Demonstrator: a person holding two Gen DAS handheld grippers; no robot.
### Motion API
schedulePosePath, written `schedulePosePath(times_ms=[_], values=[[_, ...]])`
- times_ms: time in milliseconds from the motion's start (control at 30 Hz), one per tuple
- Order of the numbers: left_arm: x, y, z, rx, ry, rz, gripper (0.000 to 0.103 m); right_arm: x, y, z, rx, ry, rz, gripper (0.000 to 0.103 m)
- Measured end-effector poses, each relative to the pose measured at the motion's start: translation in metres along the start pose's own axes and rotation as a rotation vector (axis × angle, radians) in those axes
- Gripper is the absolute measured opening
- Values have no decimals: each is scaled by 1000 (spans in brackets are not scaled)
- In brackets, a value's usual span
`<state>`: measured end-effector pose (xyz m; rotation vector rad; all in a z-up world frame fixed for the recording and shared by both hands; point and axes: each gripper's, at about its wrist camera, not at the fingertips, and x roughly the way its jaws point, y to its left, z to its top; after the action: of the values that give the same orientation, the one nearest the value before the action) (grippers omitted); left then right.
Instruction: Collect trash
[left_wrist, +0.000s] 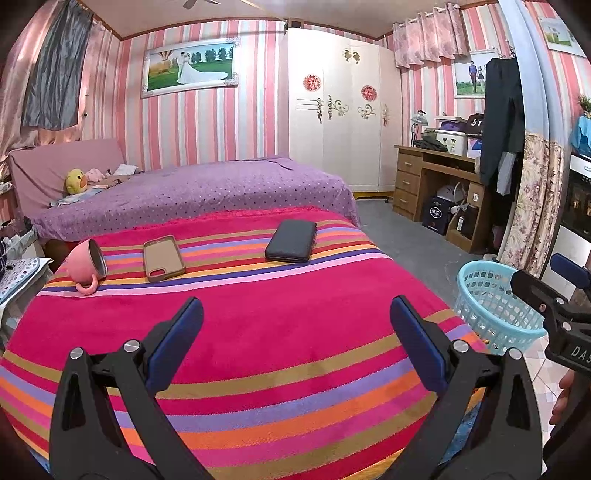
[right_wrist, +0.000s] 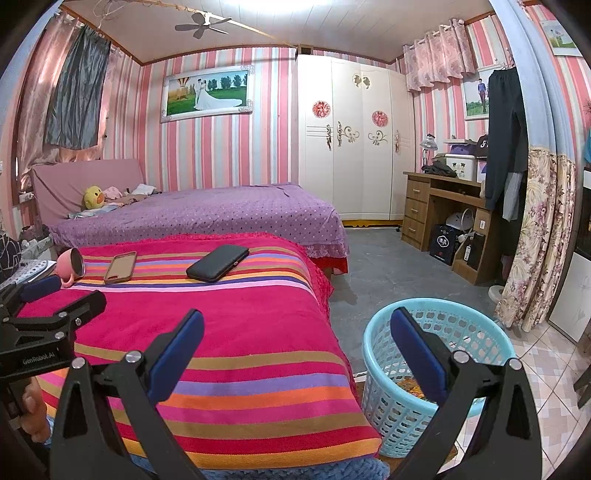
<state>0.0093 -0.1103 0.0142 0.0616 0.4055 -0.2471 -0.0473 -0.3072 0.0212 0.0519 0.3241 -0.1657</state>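
Both tongs are released and empty — the left gripper (left_wrist: 295, 347) above the striped blanket (left_wrist: 258, 332), the right gripper (right_wrist: 295, 350) with the blue basket (right_wrist: 376, 369) at its four o'clock.

On the bed (left_wrist: 258, 332) lie, left to right, mug (left_wrist: 86, 263), phone case (left_wrist: 163, 258), wallet (left_wrist: 291, 240); basket (right_wrist: 436, 369) right, perhaps holding scraps.

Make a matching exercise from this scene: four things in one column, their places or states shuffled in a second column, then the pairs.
Things:
1. mug
2. phone case
3. wallet
4. basket

Places or states:
A. on the floor beside the striped blanket
B. lying on its side, handle down
C. dark, furthest right of the three on the blanket
D. tan inside facing up, between the other two

Pairs: 1-B, 2-D, 3-C, 4-A
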Motion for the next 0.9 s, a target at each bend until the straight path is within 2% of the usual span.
schedulePosePath(times_ms=[900], values=[[0, 3, 2, -9, -3, 3, 98, 0, 2, 0, 0, 3, -1, 98]])
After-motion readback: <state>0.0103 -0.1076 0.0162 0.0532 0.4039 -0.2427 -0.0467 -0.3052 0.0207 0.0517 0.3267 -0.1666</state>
